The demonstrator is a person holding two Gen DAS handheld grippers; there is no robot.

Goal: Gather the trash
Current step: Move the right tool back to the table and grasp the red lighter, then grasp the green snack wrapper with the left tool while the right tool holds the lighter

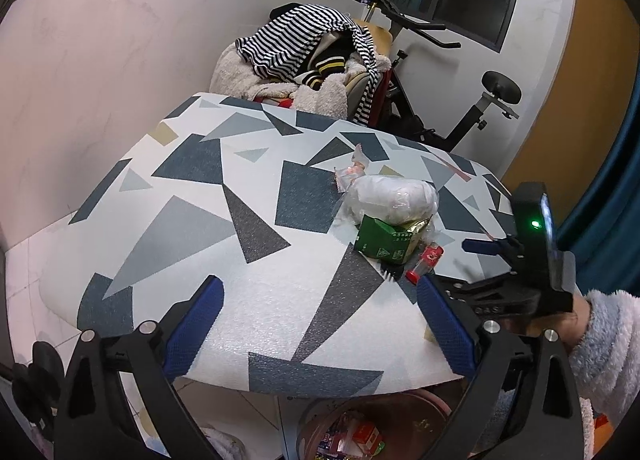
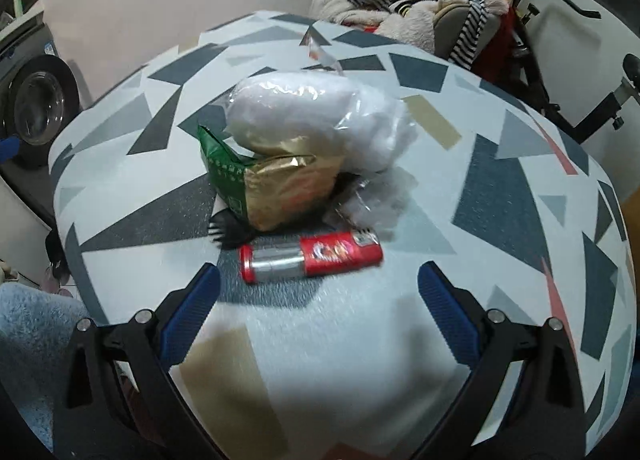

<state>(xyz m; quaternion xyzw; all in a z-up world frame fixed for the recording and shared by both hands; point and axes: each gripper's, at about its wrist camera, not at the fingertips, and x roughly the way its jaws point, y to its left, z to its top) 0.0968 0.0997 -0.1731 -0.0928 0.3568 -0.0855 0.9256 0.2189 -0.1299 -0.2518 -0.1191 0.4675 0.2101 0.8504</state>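
Note:
A heap of trash lies on the patterned table (image 1: 200, 196): a clear bag of white stuff (image 1: 394, 198), a green and gold packet (image 1: 384, 238), a red tube (image 1: 426, 260), a black fork (image 2: 228, 234) and a small clear wrapper (image 1: 352, 172). My left gripper (image 1: 320, 296) is open over the table's near edge, left of the heap, with nothing in it. My right gripper (image 2: 320, 284) is open just short of the red tube (image 2: 312, 256), which lies crosswise in front of the packet (image 2: 268, 188) and bag (image 2: 316, 120). Its black body (image 1: 532, 252) shows at the right.
A brown bin (image 1: 420, 406) holding wrappers stands on the floor under the table's near edge. Behind the table are a chair piled with clothes (image 1: 304, 44) and an exercise bike (image 1: 472, 116). A washing machine (image 2: 36, 100) stands at the far left. A fleecy sleeve (image 1: 604, 336) holds the right gripper.

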